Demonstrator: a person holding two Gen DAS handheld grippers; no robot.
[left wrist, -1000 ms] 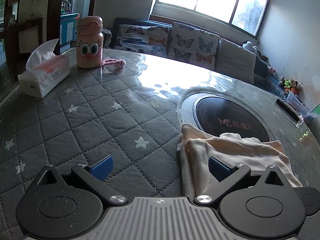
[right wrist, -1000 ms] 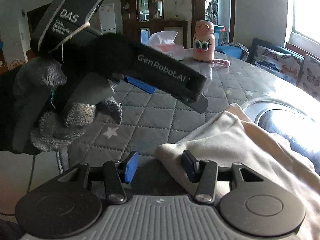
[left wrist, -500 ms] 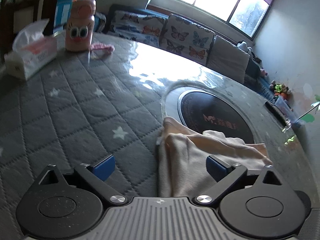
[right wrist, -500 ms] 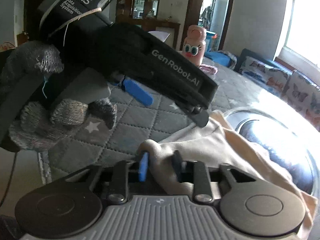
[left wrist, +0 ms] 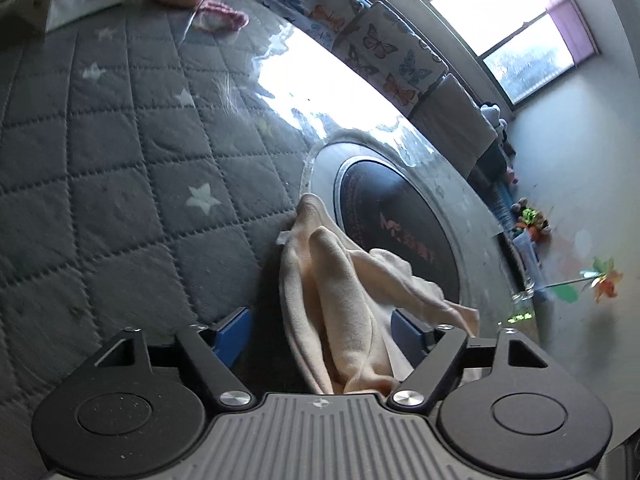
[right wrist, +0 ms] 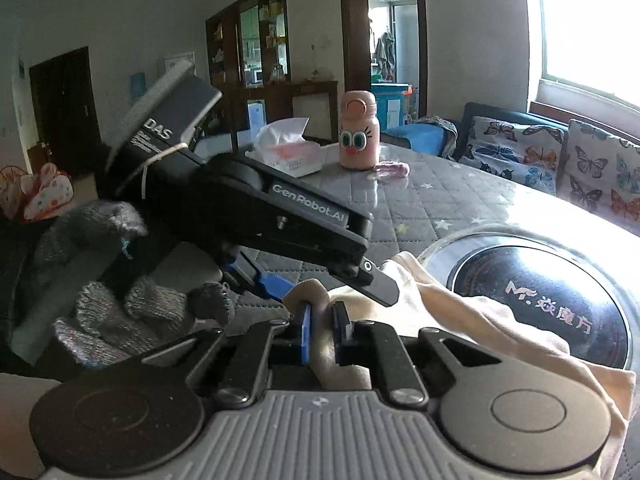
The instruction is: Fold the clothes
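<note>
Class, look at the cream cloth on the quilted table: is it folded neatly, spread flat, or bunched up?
Bunched up. The cream cloth lies in loose ridges and rolls, one corner trailing toward the round black cooktop, with no flat layers or straight edges.

Butterfly-cushioned sofa (right wrist: 552, 152) (bright window (left wrist: 516, 28))

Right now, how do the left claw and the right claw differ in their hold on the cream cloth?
Opening: the left claw stands wide; the right claw is nearly shut.
Contact: the left claw's jaws have just been closing, with a bunched part of the cream cloth between them but a clear gap at one pad; the right claw's jaws have just closed and pinch a fold of it.
Shared: both have blue pads and sit at the cloth's near edge.
</note>
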